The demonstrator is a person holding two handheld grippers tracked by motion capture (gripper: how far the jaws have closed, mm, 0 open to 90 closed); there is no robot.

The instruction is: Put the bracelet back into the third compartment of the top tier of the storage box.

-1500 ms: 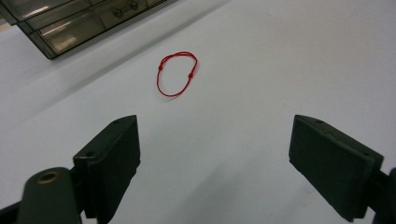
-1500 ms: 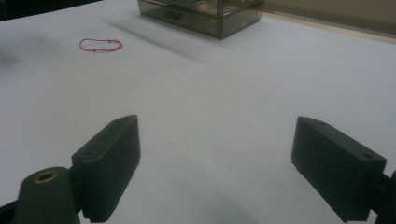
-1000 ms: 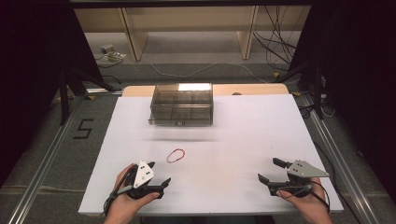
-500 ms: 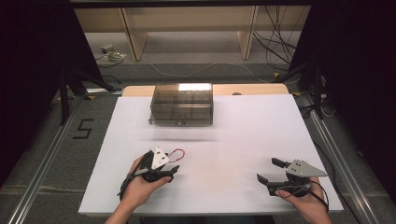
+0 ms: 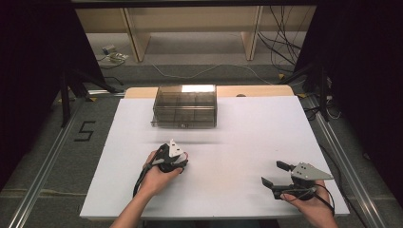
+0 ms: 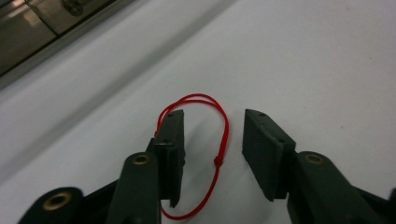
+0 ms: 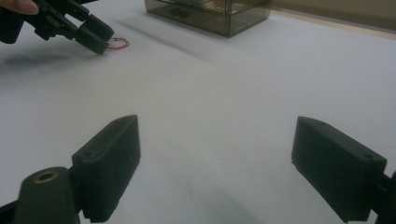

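A thin red loop of cord (image 6: 223, 130) with a small knot lies flat on the white table. My left gripper (image 6: 212, 116) points down at it with a jaw on either side. One strand runs under the left-hand pad (image 6: 170, 140), and the jaws have just been closing without pressing the loop. From above, the left gripper (image 5: 179, 159) sits left of centre and covers most of the loop. In the right gripper view the left gripper (image 7: 95, 39) touches down beside the loop (image 7: 120, 44). My right gripper (image 5: 275, 173) rests at the front right, open with nothing between its jaws (image 7: 215, 140).
A smoky transparent compartment box (image 5: 185, 107) stands at the back middle of the white table (image 5: 247, 137), also seen as the box (image 7: 210, 11) in the right gripper view. Dark floor, rails and cables surround the table.
The left hand moved forward and right from the front edge until its gripper came down over the red loop, and its jaws narrowed. The right gripper has not moved.
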